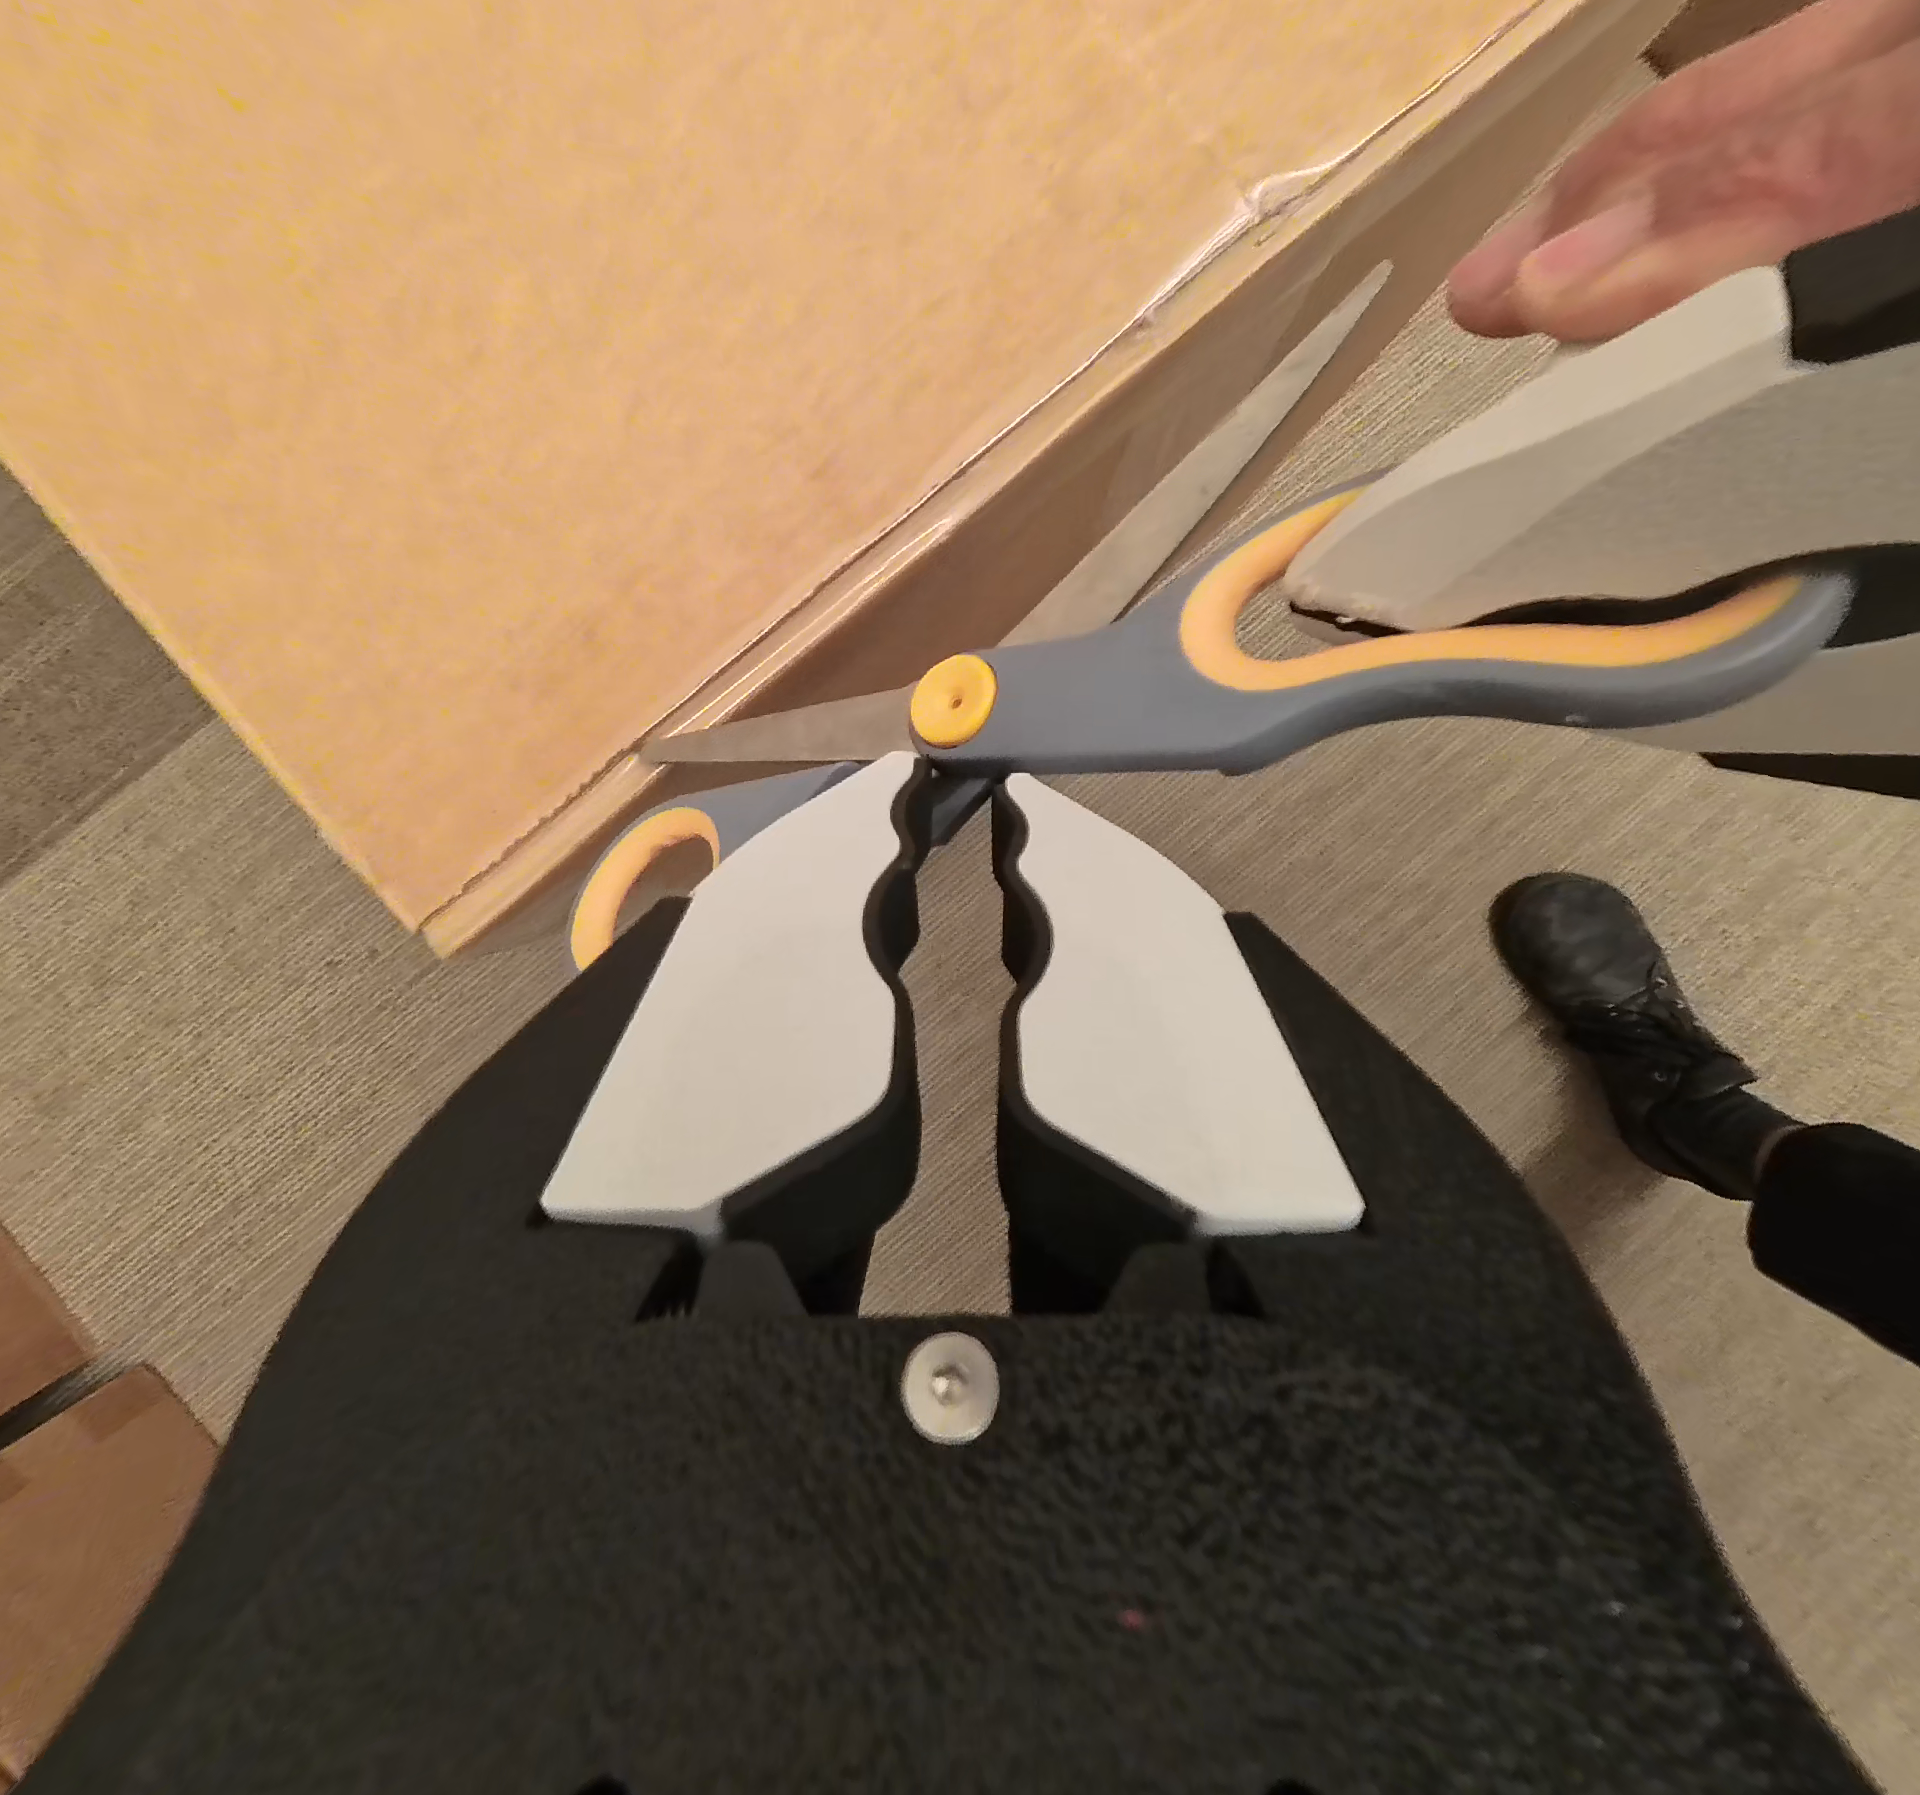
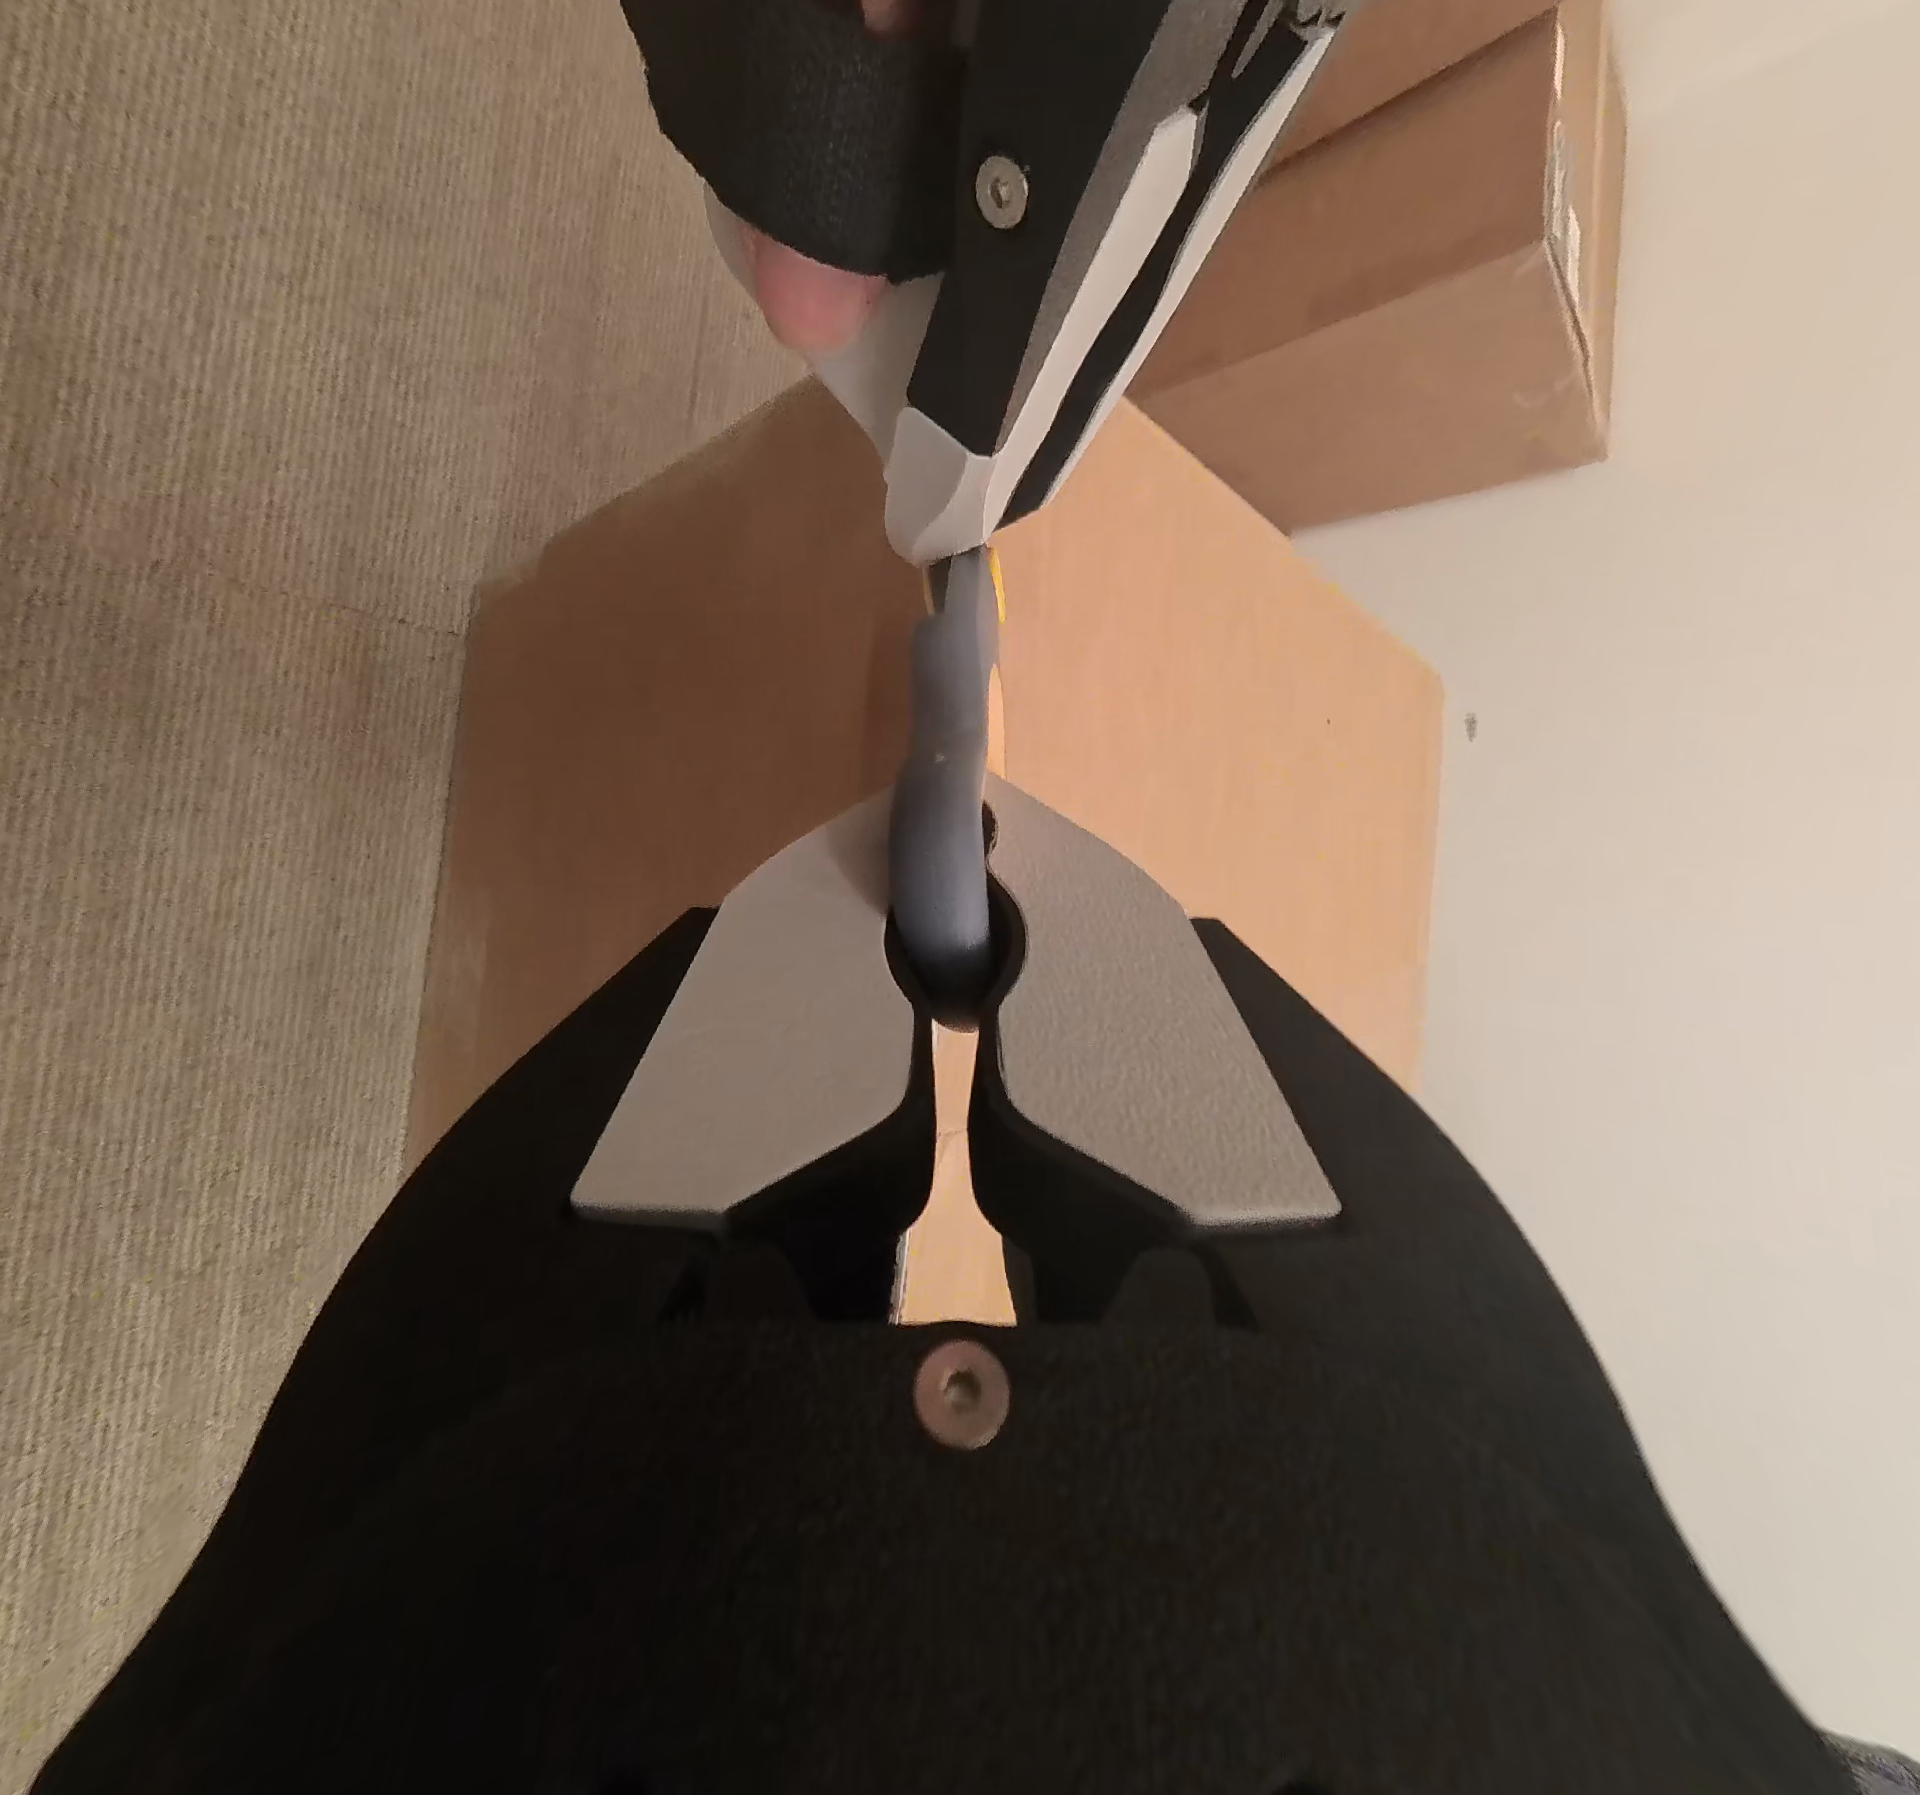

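My left jaws are pressed almost together, their black tips pinching the grey-handled steel scissors with yellow-lined loops just under the yellow pivot. My right jaws are clamped on the big grey handle loop, which sits in their round notch. The scissors hang in the air at the near edge of the large tan cardboard box, off its top face. They are wide open: one blade points at the box's edge and its tip looks to be touching or just shy of it, I cannot tell which. The other blade rises along the box's side. The small loop pokes out behind my left finger, on the box side.

The risks I see:
- My left grip is a thin pinch at the tips, so a twist from the right jaws could lever the scissors out.
- The right grip is on a smooth, rounded handle, which could swivel in the notch and swing the blades.
- Both blades are bare. A bare hand sits on the side away from the box, near the raised blade.
- A black laced shoe stands on the beige carpet beside the box, roughly under the handle, so a drop could land close to it.
- The low blade could dig into the cardboard and jam.
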A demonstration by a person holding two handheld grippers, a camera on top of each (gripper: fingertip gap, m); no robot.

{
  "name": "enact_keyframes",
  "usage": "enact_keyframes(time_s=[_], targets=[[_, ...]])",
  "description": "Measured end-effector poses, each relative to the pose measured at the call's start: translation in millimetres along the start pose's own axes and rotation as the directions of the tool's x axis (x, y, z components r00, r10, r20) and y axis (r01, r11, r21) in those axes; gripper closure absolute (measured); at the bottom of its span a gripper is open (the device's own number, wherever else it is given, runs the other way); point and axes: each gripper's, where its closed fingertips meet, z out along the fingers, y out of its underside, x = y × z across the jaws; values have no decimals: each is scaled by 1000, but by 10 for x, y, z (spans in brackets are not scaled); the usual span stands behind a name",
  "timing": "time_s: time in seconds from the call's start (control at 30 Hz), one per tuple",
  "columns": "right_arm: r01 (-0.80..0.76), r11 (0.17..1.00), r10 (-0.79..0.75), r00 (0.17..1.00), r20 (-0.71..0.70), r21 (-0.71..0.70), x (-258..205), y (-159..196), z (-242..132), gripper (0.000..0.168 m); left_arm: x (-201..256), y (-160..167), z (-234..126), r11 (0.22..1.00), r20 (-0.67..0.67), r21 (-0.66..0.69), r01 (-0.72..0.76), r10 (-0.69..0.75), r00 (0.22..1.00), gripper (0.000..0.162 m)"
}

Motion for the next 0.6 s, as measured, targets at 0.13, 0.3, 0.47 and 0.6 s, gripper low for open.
enact_keyframes(time_s=[0.13,0.3,0.47,0.6], targets=[[-7,1000,7,1000,-1,-6,-16,95,-86,168,103,-68,47,1000,-4,9,10,-10,1000,152],[-13,1000,13,1000,-5,-10,-49,193,-148,168,194,-133,98,1000,-6,3,8,-8,1000,152],[-16,1000,16,1000,-11,-14,-56,275,-216,168,285,-189,138,1000,-5,-2,0,0,1000,152],[-25,999,25,1000,-14,-20,-80,389,-296,168,404,-266,193,1000,-13,-9,-17,17,1000,153]])
